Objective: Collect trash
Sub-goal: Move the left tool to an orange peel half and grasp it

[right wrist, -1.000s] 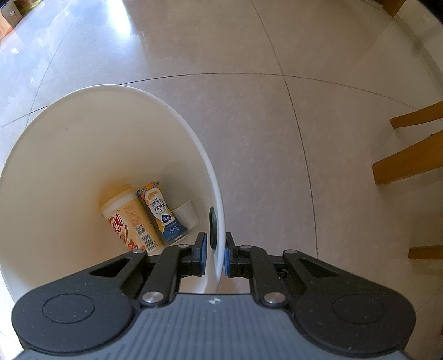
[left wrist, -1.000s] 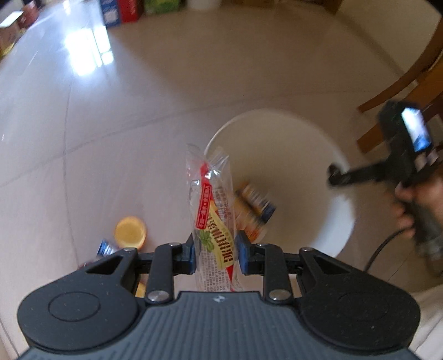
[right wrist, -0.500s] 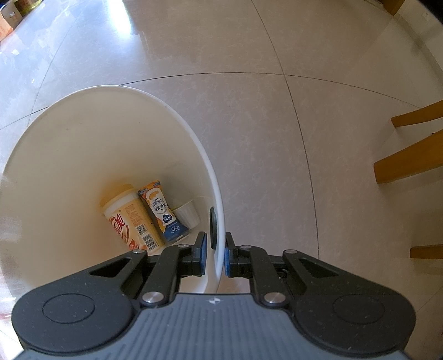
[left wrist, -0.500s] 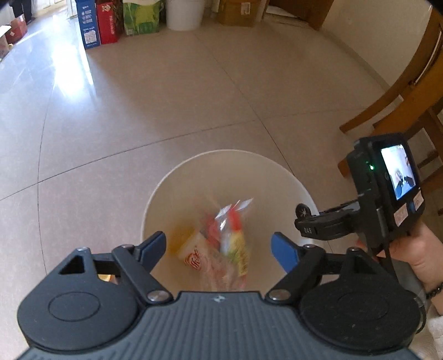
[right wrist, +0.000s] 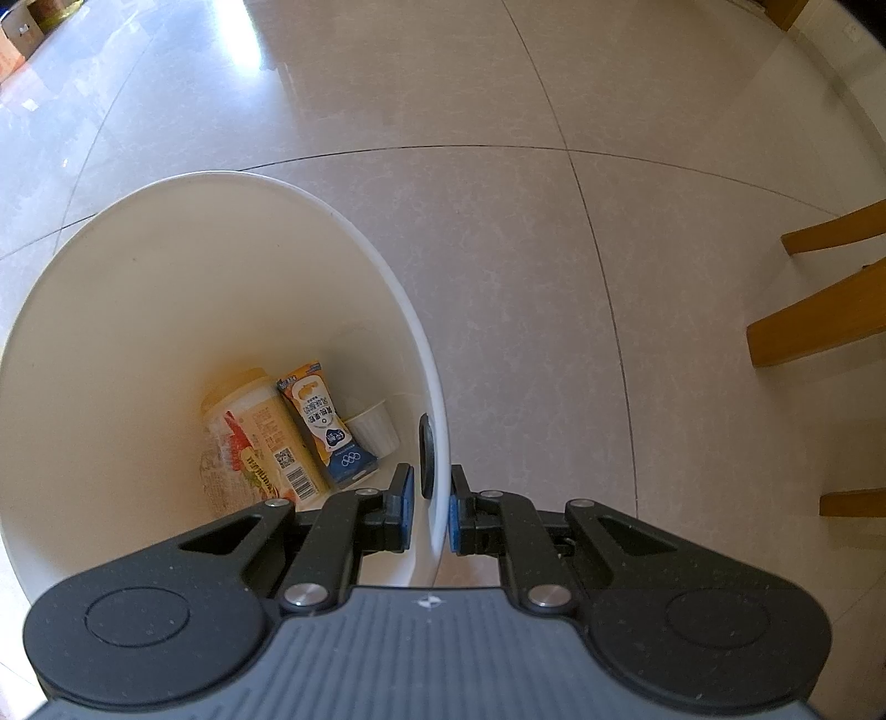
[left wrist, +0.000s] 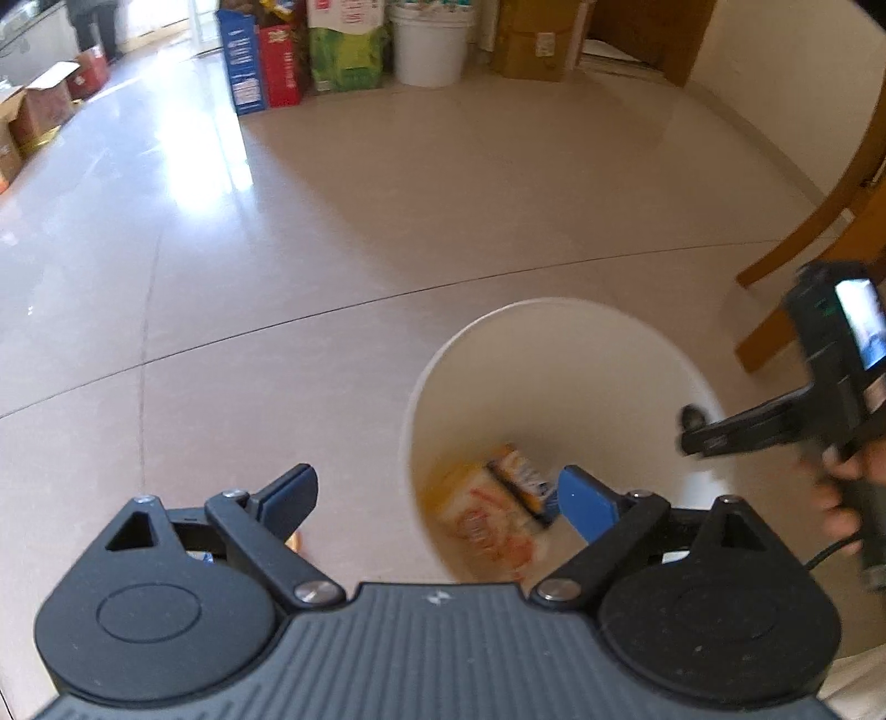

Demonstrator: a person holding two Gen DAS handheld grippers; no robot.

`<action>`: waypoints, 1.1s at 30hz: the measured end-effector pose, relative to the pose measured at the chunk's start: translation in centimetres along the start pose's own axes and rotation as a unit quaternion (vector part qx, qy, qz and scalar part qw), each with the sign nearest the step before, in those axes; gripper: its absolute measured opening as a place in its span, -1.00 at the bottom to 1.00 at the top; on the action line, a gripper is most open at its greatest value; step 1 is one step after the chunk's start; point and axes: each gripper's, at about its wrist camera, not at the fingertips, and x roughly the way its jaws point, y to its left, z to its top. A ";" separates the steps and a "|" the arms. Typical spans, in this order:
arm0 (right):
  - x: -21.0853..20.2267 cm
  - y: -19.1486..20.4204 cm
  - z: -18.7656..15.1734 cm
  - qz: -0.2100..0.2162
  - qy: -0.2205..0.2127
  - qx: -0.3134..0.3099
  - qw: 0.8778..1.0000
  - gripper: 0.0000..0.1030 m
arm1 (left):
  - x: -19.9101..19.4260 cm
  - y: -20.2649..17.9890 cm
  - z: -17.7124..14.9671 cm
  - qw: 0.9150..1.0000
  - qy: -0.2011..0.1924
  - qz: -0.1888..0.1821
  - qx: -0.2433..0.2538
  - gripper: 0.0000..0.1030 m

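Note:
A white bucket [left wrist: 554, 327] stands on the tiled floor, seen from above in both views. Inside lie a yellow cup-noodle tub [right wrist: 260, 426], a blue and orange drink carton [right wrist: 326, 426], a small white cup [right wrist: 374, 426] and a clear printed wrapper [right wrist: 232, 465]. My right gripper [right wrist: 431, 512] is shut on the bucket's rim [right wrist: 434, 387], one finger inside and one outside. My left gripper [left wrist: 437, 501] hangs open and empty above the bucket's left edge. The right gripper [left wrist: 720, 432] also shows in the left wrist view, held by a hand [left wrist: 853, 487].
Wooden chair legs [right wrist: 819, 327] stand to the right of the bucket. Cartons [left wrist: 260, 61], a green bag and a white pail [left wrist: 432, 44] line the far wall. Something orange and blue on the floor peeks from under my left finger [left wrist: 293, 498].
My left gripper opened and let go of the clear wrapper, which fell into the bucket. It then drew up and left. The right gripper kept its hold on the rim.

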 end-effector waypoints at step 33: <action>-0.1 0.7 -0.2 -0.017 -0.005 -0.007 1.000 -0.71 | 15.0 12.3 -24.0 0.963 0.003 0.153 -0.223 0.87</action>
